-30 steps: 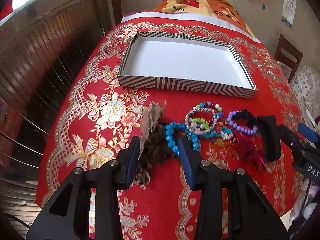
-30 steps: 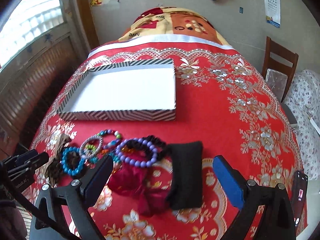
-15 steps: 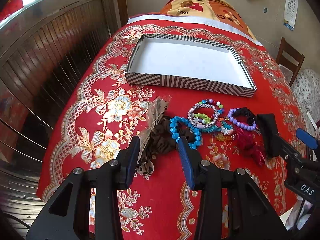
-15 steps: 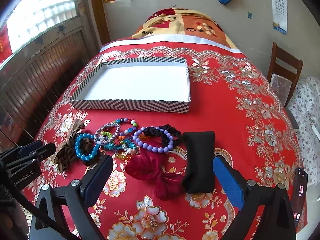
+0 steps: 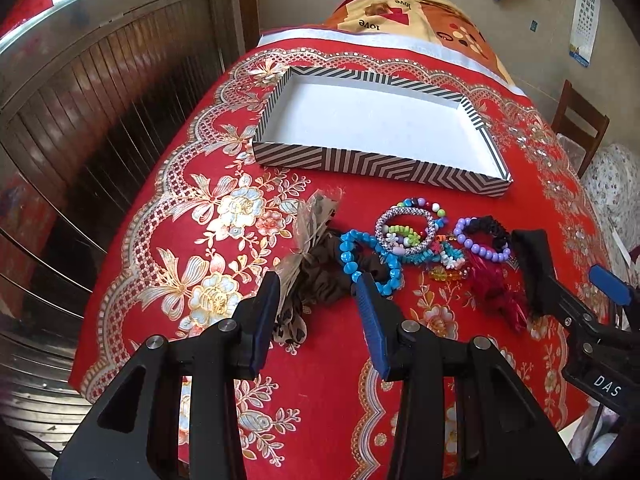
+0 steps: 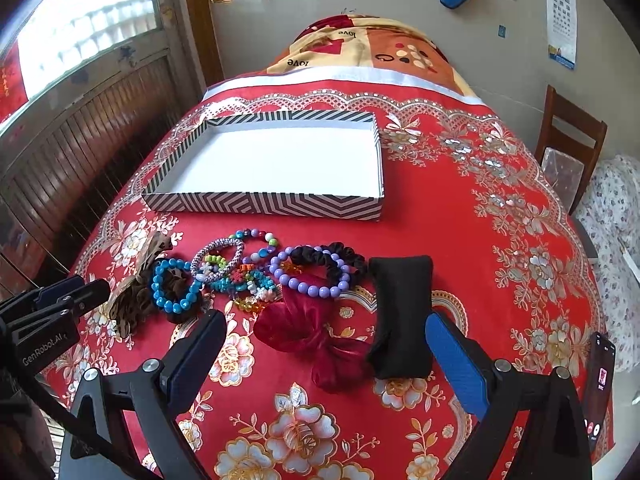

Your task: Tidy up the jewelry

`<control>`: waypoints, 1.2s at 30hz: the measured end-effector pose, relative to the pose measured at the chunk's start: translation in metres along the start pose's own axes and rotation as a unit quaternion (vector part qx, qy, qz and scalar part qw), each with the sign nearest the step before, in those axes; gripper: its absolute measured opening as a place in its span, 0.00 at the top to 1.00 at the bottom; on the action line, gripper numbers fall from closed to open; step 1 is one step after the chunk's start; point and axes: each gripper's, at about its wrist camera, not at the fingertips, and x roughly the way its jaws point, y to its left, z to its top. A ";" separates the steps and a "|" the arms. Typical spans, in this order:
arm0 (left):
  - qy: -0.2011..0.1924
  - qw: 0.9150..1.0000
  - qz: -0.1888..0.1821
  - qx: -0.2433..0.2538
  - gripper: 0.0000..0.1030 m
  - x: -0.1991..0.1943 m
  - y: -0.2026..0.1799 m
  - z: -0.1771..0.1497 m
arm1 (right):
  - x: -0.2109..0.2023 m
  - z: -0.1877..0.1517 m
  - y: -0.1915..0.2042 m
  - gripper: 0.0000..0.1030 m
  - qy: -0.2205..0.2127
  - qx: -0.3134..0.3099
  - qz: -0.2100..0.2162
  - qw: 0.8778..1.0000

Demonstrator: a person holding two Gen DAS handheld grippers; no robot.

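Note:
A pile of jewelry lies on the red floral tablecloth in front of a striped, white-bottomed tray. It includes a blue bead bracelet, a purple bead bracelet, a brown scrunchie, a dark red bow and a black pouch. My left gripper hovers open over the brown scrunchie with nothing between its fingers. Wide open too, my right gripper stands above the red bow and black pouch.
A wooden chair stands at the table's right. A phone lies near the table's right front edge. A folded blanket sits behind the tray. Wooden panelling and a window fill the left side.
Both views have pulled back slightly from the pile and shifted left; the jewelry sits further from the fingertips. Both grippers stay open and nothing on the table has moved.

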 end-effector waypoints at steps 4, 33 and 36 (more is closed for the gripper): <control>0.000 1.000 -0.007 -0.007 0.62 -0.001 0.002 0.000 | -0.001 0.000 -0.001 0.04 0.000 0.003 0.000 1.000; 0.018 0.999 -0.016 -0.039 0.62 0.007 0.031 -0.003 | 0.003 0.001 -0.003 0.04 0.012 0.006 0.014 1.000; 0.021 0.999 -0.016 -0.040 0.62 0.008 0.032 -0.003 | 0.003 0.001 -0.002 0.04 0.009 0.006 0.019 1.000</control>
